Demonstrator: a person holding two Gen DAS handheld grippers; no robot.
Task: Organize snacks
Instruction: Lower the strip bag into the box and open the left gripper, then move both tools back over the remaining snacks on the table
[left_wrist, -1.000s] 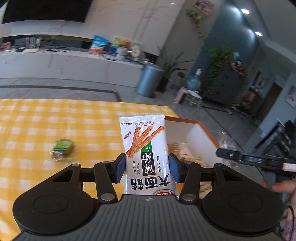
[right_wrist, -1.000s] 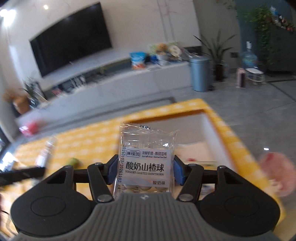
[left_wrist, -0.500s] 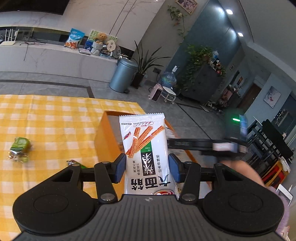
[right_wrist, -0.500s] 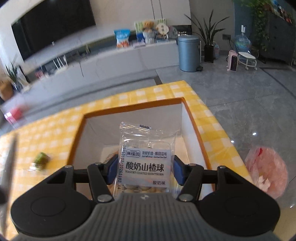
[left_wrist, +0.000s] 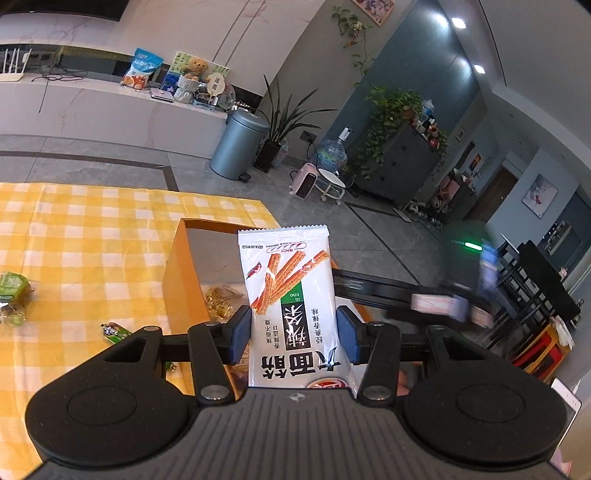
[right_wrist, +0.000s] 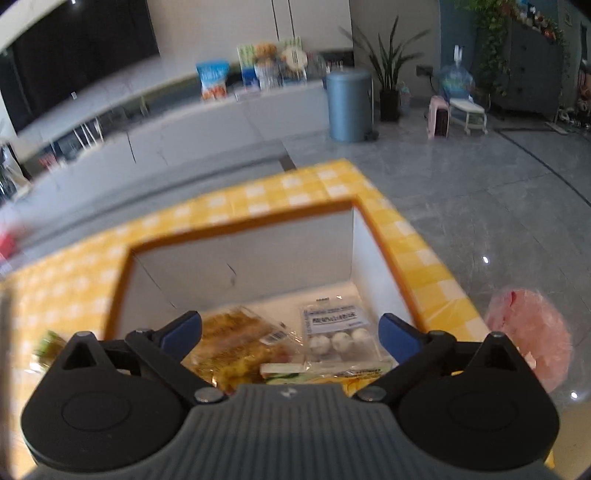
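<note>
A: Change since the earlier frame: the right gripper has just been opening its jaws. The clear hawthorn-ball packet it carried a second ago now lies on the floor of the orange box, below the blue pads and touching neither of them.

B: Present state of that gripper?

A: Spread wide, with nothing between the jaws, and poised over the box opening.

B: And the left gripper?

A: Pinching the white spicy-stick packet at its lower half; the packet stands upright. This grip is unchanged from the earlier frame.

B: Positions relative to the box, near to far.

A: Inside the box, at its near side: a yellow snack bag, with the hawthorn-ball packet beside it toward the right wall. Left of the box, on the yellow checked tablecloth: a small green sachet close by, then a green wrapped snack farther off. Beyond the box: grey floor and a blue-grey bin.
</note>
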